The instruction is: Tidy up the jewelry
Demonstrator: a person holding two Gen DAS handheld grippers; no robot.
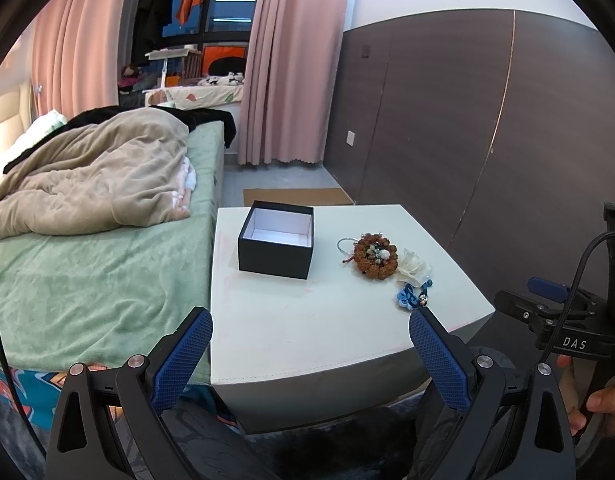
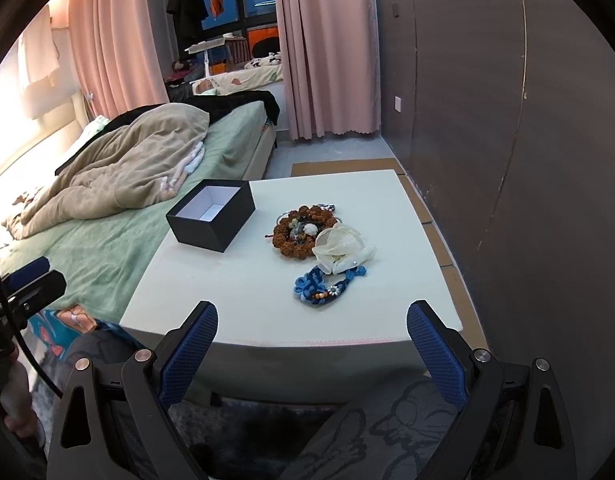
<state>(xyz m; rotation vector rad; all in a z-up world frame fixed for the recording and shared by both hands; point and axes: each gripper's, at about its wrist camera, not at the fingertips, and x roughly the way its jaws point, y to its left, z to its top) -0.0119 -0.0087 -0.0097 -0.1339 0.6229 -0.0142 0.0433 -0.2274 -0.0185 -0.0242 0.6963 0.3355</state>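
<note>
An open black box with a white inside stands on a white table; it looks empty. To its right lie a brown bead bracelet, a thin silver ring, a white fabric flower and a blue knotted cord piece. My left gripper is open and empty, held before the table's near edge. My right gripper is open and empty at the near edge, short of the blue cord piece.
A bed with a green sheet and a beige blanket touches the table's left side. A dark panelled wall runs along the right. Pink curtains and a window are at the back. The right gripper's body shows at the far right.
</note>
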